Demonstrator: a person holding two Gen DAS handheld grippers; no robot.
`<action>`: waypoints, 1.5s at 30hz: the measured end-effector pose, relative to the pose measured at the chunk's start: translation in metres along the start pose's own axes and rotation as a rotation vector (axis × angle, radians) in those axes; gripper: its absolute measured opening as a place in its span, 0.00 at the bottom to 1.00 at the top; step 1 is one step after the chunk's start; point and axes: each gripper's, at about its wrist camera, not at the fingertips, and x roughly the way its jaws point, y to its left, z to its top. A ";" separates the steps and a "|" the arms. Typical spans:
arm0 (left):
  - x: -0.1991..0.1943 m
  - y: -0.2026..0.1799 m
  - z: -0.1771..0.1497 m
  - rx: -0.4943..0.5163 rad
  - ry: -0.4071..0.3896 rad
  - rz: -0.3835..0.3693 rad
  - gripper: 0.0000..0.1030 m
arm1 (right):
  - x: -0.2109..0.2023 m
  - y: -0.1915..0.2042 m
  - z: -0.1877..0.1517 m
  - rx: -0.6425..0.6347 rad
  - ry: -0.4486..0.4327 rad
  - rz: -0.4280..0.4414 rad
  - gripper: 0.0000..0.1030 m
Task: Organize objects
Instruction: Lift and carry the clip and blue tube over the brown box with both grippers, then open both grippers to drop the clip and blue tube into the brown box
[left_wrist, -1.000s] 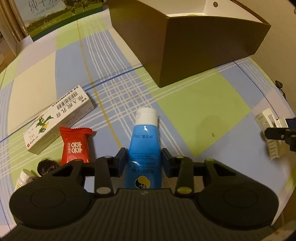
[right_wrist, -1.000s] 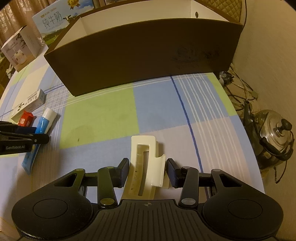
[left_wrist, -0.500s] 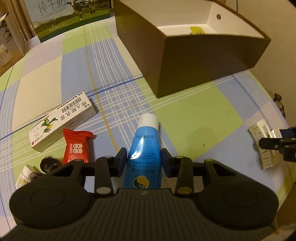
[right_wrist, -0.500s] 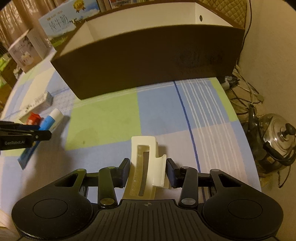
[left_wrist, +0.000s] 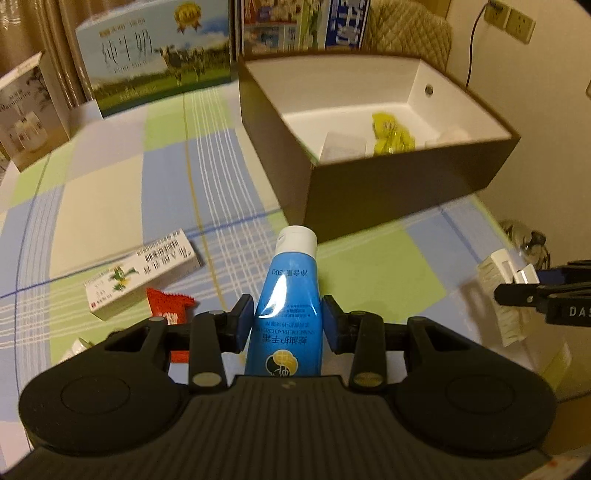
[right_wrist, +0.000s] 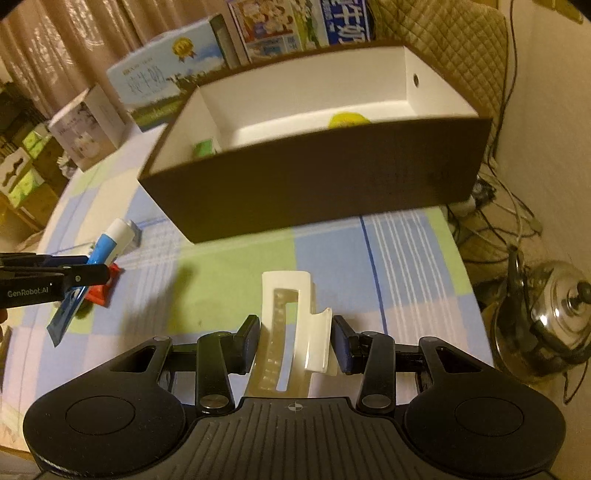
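My left gripper (left_wrist: 288, 321) is shut on a blue hand-cream tube (left_wrist: 288, 295) with a white cap, held above the checked tablecloth. My right gripper (right_wrist: 295, 341) is shut on a white hair claw clip (right_wrist: 291, 325), also lifted off the cloth. Ahead stands the open brown box (left_wrist: 399, 192) with a white inside, holding a yellow packet (left_wrist: 391, 134) and a few pale items. In the right wrist view the left gripper (right_wrist: 79, 278) with the tube (right_wrist: 107, 247) shows at the left. The right gripper and clip (left_wrist: 498, 295) appear at the right edge of the left wrist view.
On the cloth lie a white medicine carton (left_wrist: 144, 273), a red candy wrapper (left_wrist: 168, 306) and a small white item (left_wrist: 75, 347). Milk cartons (left_wrist: 155, 59) and boxes stand behind. Off the table's right edge are a steel kettle (right_wrist: 554, 314) and cables (right_wrist: 498, 206).
Both grippers have risen with their loads; the box interior now shows in both views. The tube and clip have left the cloth.
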 end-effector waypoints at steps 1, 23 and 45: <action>-0.004 -0.002 0.003 -0.005 -0.010 -0.001 0.33 | -0.003 0.000 0.003 -0.008 -0.007 0.008 0.38; 0.001 -0.067 0.117 -0.039 -0.147 -0.019 0.34 | -0.011 -0.034 0.134 -0.132 -0.161 0.104 0.38; 0.139 -0.123 0.216 -0.107 -0.013 0.035 0.34 | 0.092 -0.109 0.220 -0.164 -0.064 -0.005 0.38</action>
